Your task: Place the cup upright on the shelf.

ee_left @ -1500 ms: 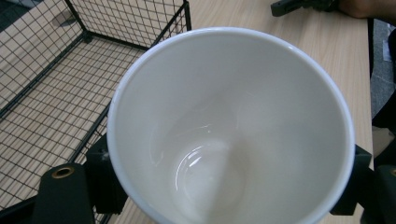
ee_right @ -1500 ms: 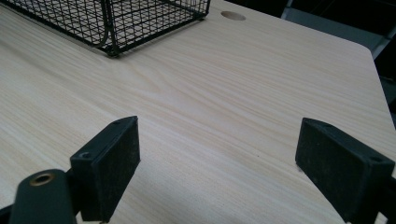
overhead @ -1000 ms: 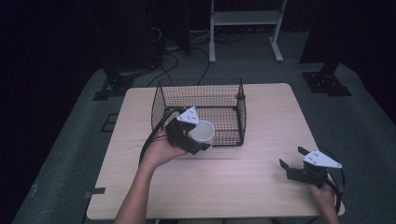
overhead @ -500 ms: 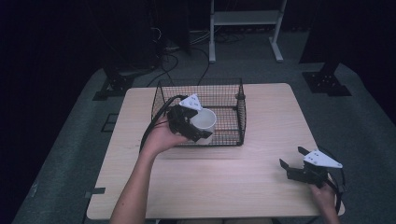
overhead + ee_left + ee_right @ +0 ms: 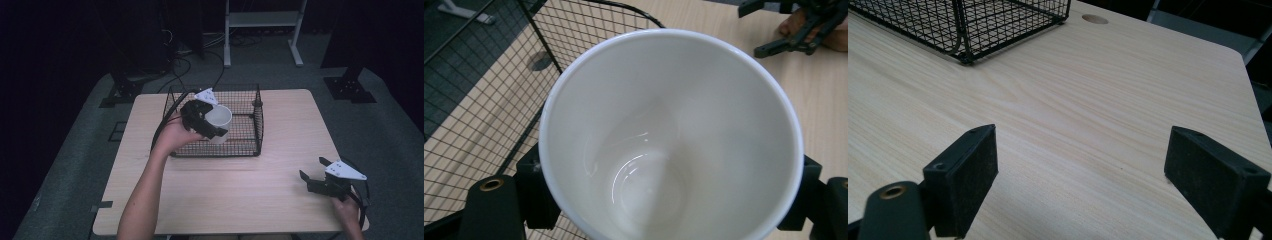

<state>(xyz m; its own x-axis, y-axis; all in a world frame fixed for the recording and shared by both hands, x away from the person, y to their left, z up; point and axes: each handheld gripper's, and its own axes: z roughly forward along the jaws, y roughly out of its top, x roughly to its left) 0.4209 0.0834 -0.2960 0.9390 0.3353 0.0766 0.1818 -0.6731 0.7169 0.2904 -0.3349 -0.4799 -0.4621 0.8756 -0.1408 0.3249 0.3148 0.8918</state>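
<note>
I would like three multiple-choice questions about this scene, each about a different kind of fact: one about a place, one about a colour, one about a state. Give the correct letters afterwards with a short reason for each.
1. Where is the cup?
A. Lying on the bare table near the right gripper
B. Held over the wire basket
C. On the floor

2. What colour is the cup?
A. White
B. Red
C. Black

3. How do the right gripper's jaws stand?
A. Shut on the cup
B. Shut on nothing
C. Open, with nothing between them

Answers:
1 B: in the high view the left gripper holds the cup over the wire basket.
2 A: the left gripper view shows the cup white inside and at its rim.
3 C: in the right gripper view the jaws of the right gripper stand wide apart, with just bare table between them.
</note>
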